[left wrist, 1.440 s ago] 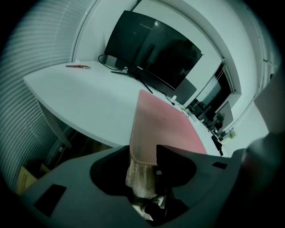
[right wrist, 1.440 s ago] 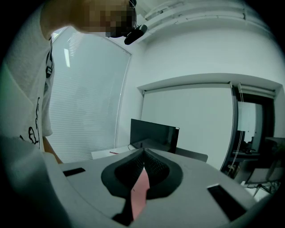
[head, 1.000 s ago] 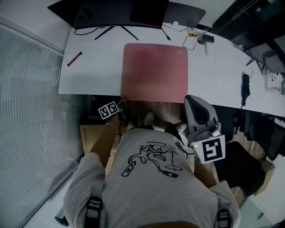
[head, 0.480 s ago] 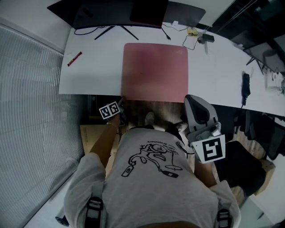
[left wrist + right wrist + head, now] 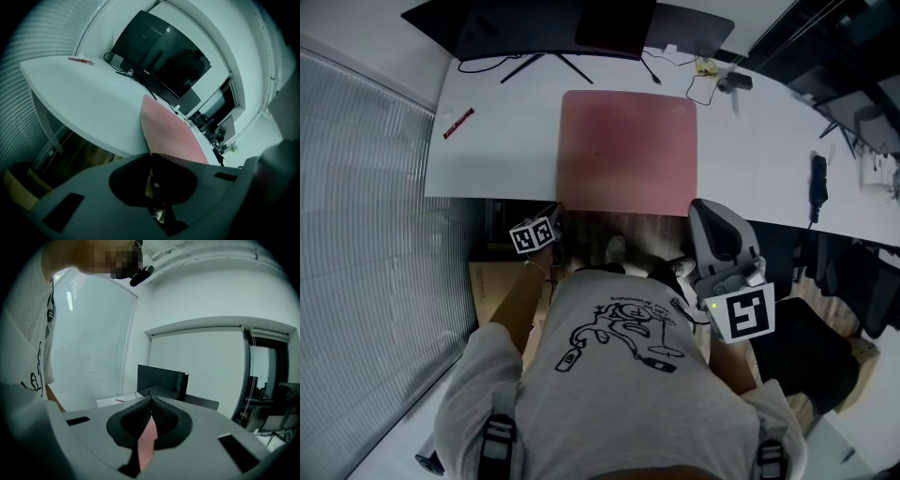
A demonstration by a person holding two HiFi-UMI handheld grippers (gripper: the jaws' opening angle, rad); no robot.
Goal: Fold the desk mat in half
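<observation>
**Both near corners of the mat pinched, fold not yet begun**

Head view: the mat [image 5: 628,150] lies flat on the desk [image 5: 502,150], its near edge hanging past the desk's edge. The left gripper [image 5: 554,216] is at the near-left corner and the right gripper [image 5: 694,206] at the near-right. Left gripper view: the jaws have just been closing and now nip only the very corner. So shallow a bite could slip once lifted. Right gripper view: the jaws are pressed on a pink strip of mat. Raising the two corners unevenly would skew the fold.
</observation>
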